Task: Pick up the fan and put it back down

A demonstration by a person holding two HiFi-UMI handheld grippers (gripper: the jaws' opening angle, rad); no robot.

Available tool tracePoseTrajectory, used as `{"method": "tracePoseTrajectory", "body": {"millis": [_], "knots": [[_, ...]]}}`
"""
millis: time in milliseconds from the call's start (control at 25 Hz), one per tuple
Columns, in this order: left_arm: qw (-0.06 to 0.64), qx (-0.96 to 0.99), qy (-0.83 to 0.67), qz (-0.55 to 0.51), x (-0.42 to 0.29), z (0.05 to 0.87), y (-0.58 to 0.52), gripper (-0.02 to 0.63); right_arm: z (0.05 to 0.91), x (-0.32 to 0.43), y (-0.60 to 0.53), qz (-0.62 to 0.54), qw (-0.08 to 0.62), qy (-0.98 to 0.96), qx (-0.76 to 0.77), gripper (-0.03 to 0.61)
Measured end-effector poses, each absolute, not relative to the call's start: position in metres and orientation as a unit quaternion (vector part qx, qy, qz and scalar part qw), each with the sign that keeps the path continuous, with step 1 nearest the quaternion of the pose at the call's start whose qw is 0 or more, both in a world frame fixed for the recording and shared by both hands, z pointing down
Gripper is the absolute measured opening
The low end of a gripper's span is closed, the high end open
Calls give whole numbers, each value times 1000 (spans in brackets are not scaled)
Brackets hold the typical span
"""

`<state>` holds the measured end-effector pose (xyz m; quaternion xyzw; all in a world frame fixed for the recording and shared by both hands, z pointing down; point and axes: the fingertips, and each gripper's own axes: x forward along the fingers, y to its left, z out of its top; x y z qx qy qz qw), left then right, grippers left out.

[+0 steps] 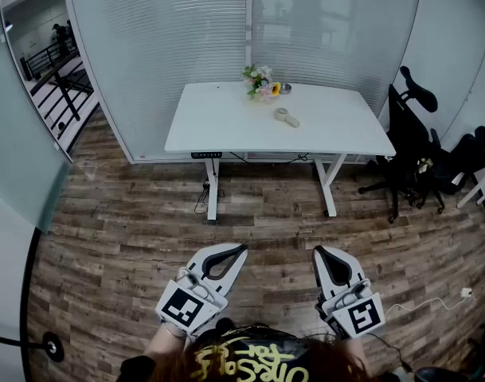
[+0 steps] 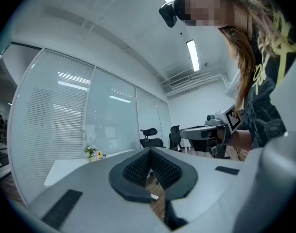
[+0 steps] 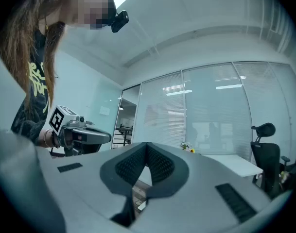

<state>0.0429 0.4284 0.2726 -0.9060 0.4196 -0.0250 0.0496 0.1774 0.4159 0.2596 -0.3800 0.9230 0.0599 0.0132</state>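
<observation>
Bright, even light falls from ceiling strip lights (image 2: 192,55), everything sharp, with fisheye bending and dark corners.

Right claw (image 3: 147,145), jaws together, empty

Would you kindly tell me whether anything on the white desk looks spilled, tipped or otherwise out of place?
Nothing stands out. The fan lies flat near the middle of the desk, the flowers stand at its far edge with a small tin beside them, and nothing is spilled.
</observation>
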Motion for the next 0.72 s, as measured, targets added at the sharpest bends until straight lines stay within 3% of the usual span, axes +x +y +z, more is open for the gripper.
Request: {"method": "tracePoseTrajectory", "body": {"millis": [720], "knots": [[37, -905, 424, -8, 37, 273, 435, -7, 261, 165, 418, 60, 2, 926, -372, 3]]}}
